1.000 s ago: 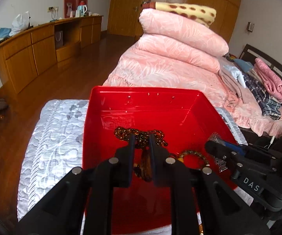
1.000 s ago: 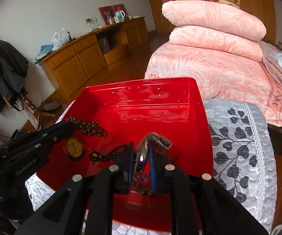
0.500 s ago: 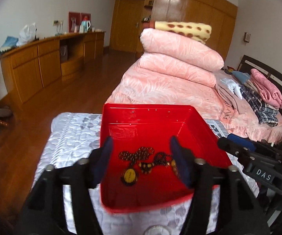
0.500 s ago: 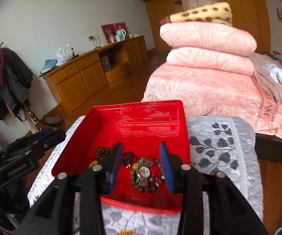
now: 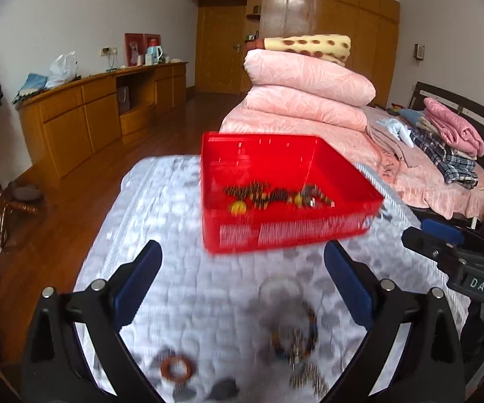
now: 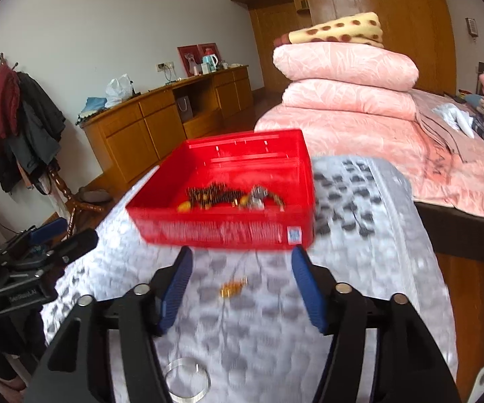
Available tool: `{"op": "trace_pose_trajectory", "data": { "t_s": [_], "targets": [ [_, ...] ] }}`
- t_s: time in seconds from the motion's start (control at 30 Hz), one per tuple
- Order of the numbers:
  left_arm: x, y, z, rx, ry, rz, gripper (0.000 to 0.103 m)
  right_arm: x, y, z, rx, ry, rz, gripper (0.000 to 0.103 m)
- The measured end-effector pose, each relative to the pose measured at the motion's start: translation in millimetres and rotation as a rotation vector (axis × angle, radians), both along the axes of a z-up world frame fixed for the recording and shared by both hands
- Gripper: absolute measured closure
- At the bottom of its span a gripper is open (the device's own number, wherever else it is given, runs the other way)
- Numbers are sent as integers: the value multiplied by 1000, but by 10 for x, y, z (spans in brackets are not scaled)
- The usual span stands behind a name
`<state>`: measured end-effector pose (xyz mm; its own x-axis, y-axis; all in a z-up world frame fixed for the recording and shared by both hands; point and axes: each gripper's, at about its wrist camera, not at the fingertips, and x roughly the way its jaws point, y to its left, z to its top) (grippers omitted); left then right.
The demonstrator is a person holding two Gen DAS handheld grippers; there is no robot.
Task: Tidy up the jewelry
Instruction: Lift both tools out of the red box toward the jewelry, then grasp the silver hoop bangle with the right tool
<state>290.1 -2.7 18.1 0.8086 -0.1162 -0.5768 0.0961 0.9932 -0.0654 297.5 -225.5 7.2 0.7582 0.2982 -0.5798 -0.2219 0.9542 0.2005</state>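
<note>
- Left gripper (image 5: 242, 280) is hovering with fingers spread, having just opened, nothing between them.
- Beaded bracelet (image 5: 295, 336) is lying on the quilted worktop (image 5: 181, 201): light, floppy; pinch its strand.
- Red tray (image 6: 228, 231) is holding chains.
- Right gripper (image 6: 242, 288) is standing open, just widened, empty.

Both tongs, left (image 5: 242, 268) and right (image 6: 240, 275), have just opened empty and pulled back from the red tray (image 5: 275, 231).

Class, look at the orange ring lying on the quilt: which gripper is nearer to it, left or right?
Left. The orange ring lies just beneath the left gripper, inside its open jaws; the right gripper is well off to the side.
</note>
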Motion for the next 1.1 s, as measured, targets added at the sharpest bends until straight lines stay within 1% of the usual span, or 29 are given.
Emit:
{"op": "trace_pose_trajectory", "data": {
  "t_s": [0.07, 0.2, 0.27, 0.4, 0.5, 0.63, 0.73, 0.9, 1.1],
  "targets": [
    [-145, 18, -81, 8, 6, 8, 7, -134, -4, -75, -9, 12, -11, 38],
    [-374, 39, -221, 23, 9, 36, 6, -386, 27, -200, -30, 13, -15, 30],
    [-486, 53, -299, 22, 21, 42, 6, -505, 76, -252, -54, 12, -11, 27],
    [-646, 70, -428, 24, 56, 43, 6, -688, 153, -371, -70, 31, 16, 27],
    [-758, 79, -510, 29, 68, 48, 6, -791, 196, -449, -73, 48, 26, 27],
    [-843, 57, -593, 39, 84, 52, 6, -846, 239, -528, -66, 69, 33, 27],
    [-870, 39, -648, 43, 99, 47, 6, -874, 313, -583, -87, 78, 33, 27],
    [-860, 6, -705, 43, 114, 41, 6, -866, 430, -674, -96, 110, 60, 28],
    [-827, 30, -741, 44, 126, 44, 6, -826, 481, -717, -116, 134, 57, 30]
  ]
}}
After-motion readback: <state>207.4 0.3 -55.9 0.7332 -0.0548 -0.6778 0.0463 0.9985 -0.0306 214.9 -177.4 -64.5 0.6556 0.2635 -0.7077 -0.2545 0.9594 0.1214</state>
